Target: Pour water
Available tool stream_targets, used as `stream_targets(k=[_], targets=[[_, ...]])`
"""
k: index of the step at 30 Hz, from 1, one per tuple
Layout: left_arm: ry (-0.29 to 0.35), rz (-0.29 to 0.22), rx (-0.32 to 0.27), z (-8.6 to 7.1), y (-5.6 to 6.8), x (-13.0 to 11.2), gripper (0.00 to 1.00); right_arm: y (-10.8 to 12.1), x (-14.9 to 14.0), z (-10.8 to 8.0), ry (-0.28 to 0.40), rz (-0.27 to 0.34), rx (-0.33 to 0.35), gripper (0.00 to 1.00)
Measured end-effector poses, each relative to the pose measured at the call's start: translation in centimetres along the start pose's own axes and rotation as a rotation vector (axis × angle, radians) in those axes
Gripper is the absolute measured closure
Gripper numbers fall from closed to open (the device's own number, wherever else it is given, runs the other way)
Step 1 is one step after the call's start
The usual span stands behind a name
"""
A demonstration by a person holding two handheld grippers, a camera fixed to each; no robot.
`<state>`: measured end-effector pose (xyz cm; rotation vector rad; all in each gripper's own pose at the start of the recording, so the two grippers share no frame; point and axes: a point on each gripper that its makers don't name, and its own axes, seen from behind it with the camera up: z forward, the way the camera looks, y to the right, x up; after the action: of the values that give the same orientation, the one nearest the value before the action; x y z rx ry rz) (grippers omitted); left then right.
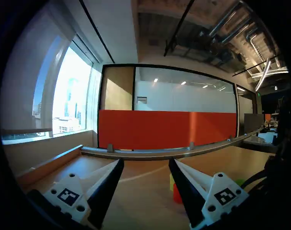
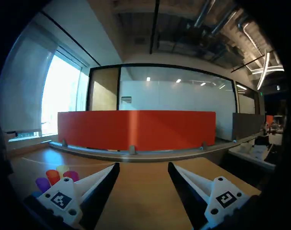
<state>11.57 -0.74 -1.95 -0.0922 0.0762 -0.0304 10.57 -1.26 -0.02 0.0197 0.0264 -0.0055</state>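
Orange desk divider, bright window, wooden desk.

Low in the left of my right gripper view, four small cups huddle close together on the wooden desk: a purple cup lowest and farthest left, an orange cup just beside it, a pale yellow cup behind, and a magenta cup to the right. Only their rounded tops show. In my left gripper view, low and right of centre, a yellow cup and a red cup sit touching, half hidden; I cannot tell whether any holds water.
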Motion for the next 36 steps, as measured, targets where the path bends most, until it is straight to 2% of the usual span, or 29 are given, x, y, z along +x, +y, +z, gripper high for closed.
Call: stream_targets(k=[6,11,18,27,36], targets=[[0.022,0.02,-0.004,0.5,0.7,-0.3,0.14,-0.4,-0.3,-0.2,0.0,0.0,-0.006,0.02],[0.02,0.013,0.006,0.9,1.0,-1.3,0.14,-0.8,-0.9,-0.5,0.0,-0.002,-0.009,0.02],[0.026,0.032,0.041,1.2,0.4,-2.5,0.14,-0.3,-2.6,-0.9,-0.039,-0.036,-0.039,0.02],[0.059,0.073,0.065,1.4,0.7,-3.9,0.14,0.3,-3.1,-0.3,-0.061,-0.023,-0.064,0.02],[0.052,0.032,0.079,1.7,0.3,-5.9,0.14,-0.7,-2.6,0.0,-0.058,0.014,-0.057,0.03]])
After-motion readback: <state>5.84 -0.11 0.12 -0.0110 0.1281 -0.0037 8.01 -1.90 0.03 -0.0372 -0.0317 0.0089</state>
